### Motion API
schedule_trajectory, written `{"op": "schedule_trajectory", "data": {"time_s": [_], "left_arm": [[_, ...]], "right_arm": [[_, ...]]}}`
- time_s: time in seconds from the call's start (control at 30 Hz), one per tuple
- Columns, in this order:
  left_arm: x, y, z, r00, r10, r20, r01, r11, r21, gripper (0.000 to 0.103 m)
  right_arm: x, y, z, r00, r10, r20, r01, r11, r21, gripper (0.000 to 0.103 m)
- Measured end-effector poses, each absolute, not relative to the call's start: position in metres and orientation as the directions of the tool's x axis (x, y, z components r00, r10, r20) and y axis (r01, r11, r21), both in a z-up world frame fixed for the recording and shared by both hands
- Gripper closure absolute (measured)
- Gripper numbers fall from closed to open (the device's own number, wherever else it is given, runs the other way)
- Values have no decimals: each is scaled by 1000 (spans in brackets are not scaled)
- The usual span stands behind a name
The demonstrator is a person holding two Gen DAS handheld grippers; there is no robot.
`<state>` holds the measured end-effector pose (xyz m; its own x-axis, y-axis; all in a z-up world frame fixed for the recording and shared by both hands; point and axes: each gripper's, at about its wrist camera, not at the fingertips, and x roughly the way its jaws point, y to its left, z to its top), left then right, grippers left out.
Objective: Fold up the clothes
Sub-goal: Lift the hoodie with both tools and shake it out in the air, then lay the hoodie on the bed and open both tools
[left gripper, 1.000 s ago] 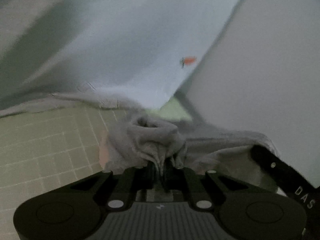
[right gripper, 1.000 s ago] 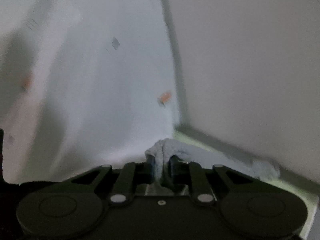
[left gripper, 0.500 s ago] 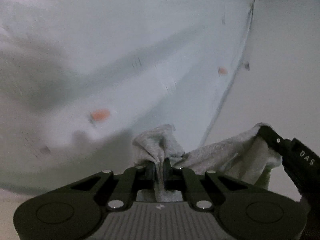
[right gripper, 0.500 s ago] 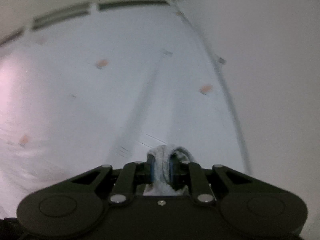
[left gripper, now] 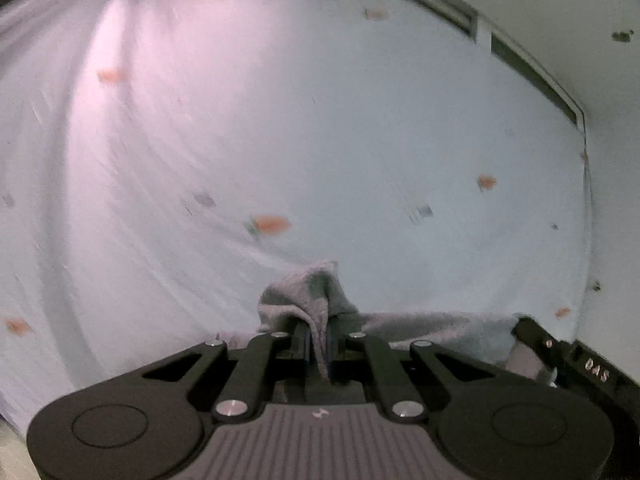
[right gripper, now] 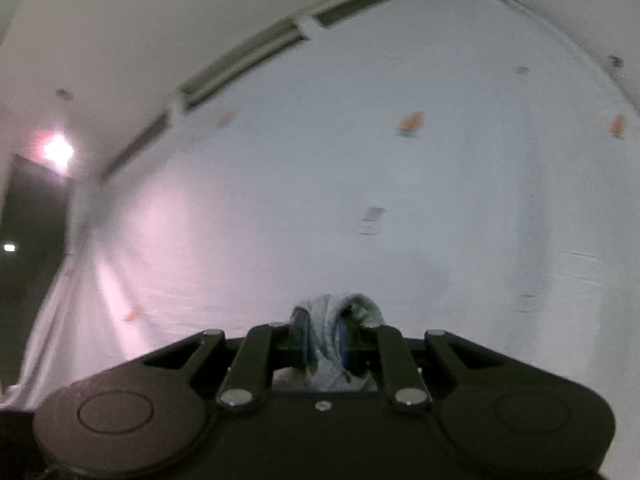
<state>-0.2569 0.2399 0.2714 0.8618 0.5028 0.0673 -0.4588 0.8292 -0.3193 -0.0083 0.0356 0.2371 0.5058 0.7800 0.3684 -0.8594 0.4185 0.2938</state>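
Grey garment (left gripper: 320, 300) is clamped in the left tongs (left gripper: 318, 344), its edge stretching right to the right tongs (right gripper: 322, 340), clamped on its other bunched corner. Beyond hangs a pale printed sheet (left gripper: 320, 120), open room between.

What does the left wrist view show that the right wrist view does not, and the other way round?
Only the left wrist view shows the right gripper at its right edge, with the grey garment stretched between the two grippers.

Only the right wrist view shows a bright lamp beside a dark opening at the left.

Both show a gripper shut on a bunch of the grey garment, the left gripper and the right one, before a pale sheet with small orange prints, hung under a dark rail.
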Motion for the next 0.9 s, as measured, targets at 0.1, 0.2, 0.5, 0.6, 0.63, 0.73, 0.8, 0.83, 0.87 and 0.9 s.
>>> {"op": "schedule_trajectory", "data": {"time_s": [0.1,0.2,0.5,0.6,0.63,0.73,0.8,0.83,0.87,0.9], "left_arm": [[-290,244,251,833,553,31,-526,808,-266,96],[-308,245,189,816,553,-166,-577,770,-271,92],[-357,231,-50,500,288,-817,-783,554,-284,85],[-374,234,-62,475,286,-832,-814,502,-292,78],[-374,235,-63,468,298,-832,-823,490,-288,78],[-368,247,-57,451,356,-818,-838,485,-251,75],[-364,255,-51,441,385,-810,-844,484,-230,66],[-355,260,-51,435,394,-810,-849,479,-223,64],[-352,267,-53,428,397,-812,-855,470,-221,62],[-351,274,-56,422,396,-816,-860,460,-222,60]], "right_arm": [[-38,48,210,460,812,358,-886,392,249,88],[-51,61,149,447,875,184,-877,389,283,85],[-89,51,-105,379,602,-703,-704,680,203,70],[-88,40,-95,413,602,-683,-679,704,210,52],[-85,44,-89,429,601,-674,-685,703,192,52],[-77,53,-87,447,607,-657,-697,697,169,52],[-75,62,-83,440,621,-648,-709,683,173,51],[-76,65,-82,438,627,-645,-717,676,171,48],[-77,68,-82,435,631,-642,-724,669,168,45],[-78,71,-84,432,635,-641,-729,664,167,44]]}}
